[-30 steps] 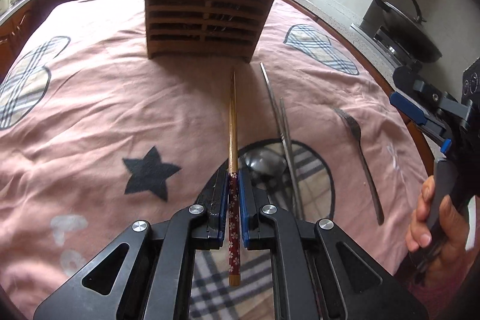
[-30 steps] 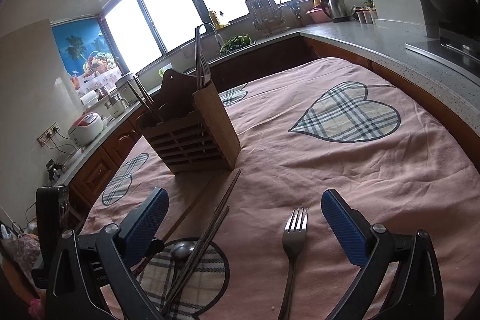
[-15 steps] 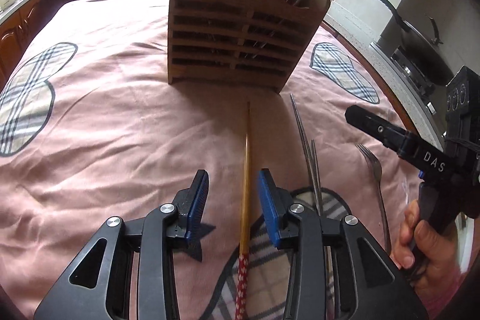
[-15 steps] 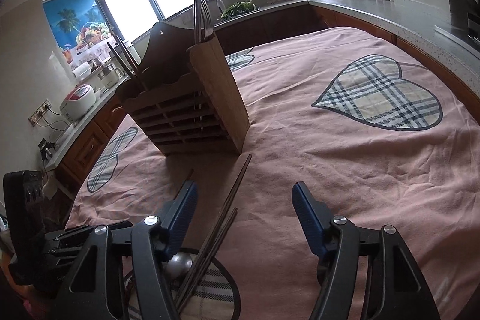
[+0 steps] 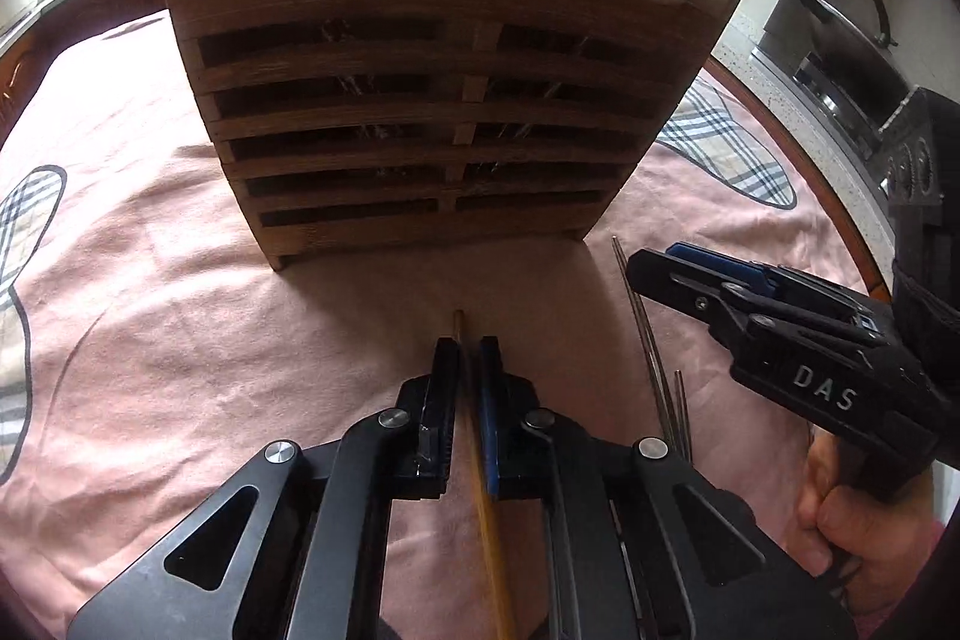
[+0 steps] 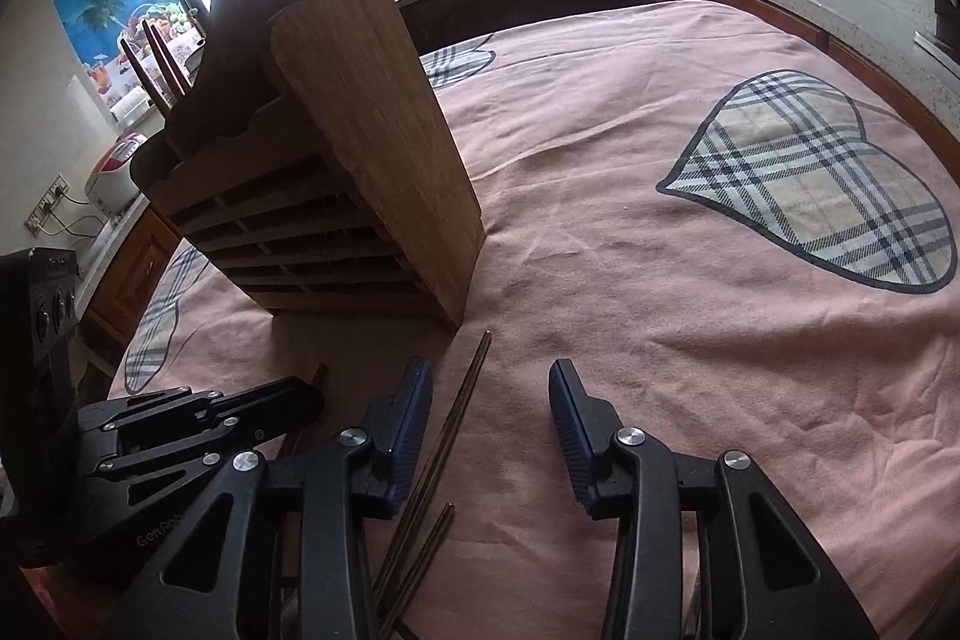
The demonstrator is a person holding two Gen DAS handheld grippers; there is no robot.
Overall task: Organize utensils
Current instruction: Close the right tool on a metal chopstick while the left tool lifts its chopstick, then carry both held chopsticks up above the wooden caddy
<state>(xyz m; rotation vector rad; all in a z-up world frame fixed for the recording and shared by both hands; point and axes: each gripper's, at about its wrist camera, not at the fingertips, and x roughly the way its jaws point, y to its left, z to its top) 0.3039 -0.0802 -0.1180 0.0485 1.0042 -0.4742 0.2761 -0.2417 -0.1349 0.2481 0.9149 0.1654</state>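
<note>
Slatted wood caddy [image 5: 420,58], matt grain; soft pink cloth [image 6: 630,280], wrinkled, over the tabletop; shiny metal chopsticks [image 5: 651,370]; smooth yellow wooden chopstick [image 5: 489,538]; matt black plastic tool [image 5: 468,370].

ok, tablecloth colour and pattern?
The tablecloth is pink with plaid heart patches outlined in dark blue; the right wrist view shows it best.
</note>
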